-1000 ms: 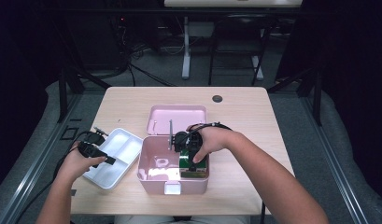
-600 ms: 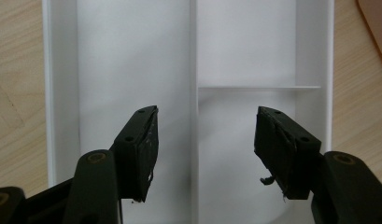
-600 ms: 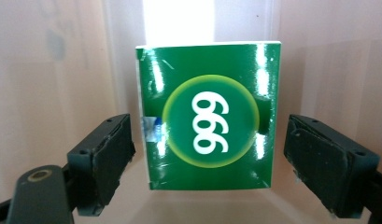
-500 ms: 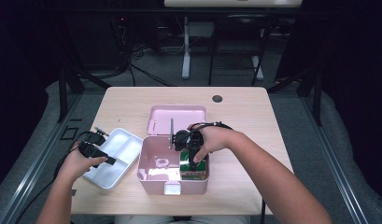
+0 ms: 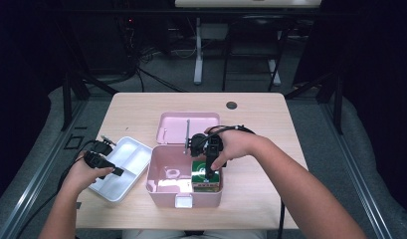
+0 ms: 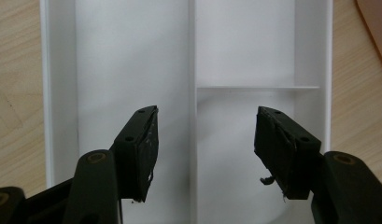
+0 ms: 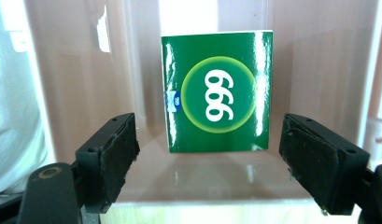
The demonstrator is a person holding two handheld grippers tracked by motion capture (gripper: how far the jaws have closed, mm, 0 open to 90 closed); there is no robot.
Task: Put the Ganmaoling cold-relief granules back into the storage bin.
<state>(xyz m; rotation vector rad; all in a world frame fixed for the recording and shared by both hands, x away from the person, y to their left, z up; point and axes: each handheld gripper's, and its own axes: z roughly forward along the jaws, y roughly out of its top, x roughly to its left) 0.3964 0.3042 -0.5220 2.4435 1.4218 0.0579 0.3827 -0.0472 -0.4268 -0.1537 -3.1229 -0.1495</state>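
- The pink box (image 5: 161, 186) stands open at the table's near edge; its raised lid (image 5: 188, 127) blocks the far side.
- A green packet (image 7: 216, 91) fills the box's right end; the left floor lies open.
- The white tray (image 5: 122, 169) sits just left of the box.

A light wooden surface (image 5: 260, 112) is seen from above, with rounded corners and a small dark round grommet (image 5: 231, 105) set near its far edge. A white divided tray (image 5: 122, 169) is placed on the left part of the surface; one long compartment and two shorter ones are noted in the left gripper view, all bare. The floor (image 5: 330, 119) around the surface is covered in grey carpet. Black cables (image 5: 156, 79) are laid across the floor beyond the far edge. A white stand post (image 5: 197, 55) and dark frame legs (image 5: 71, 94) are observed behind.
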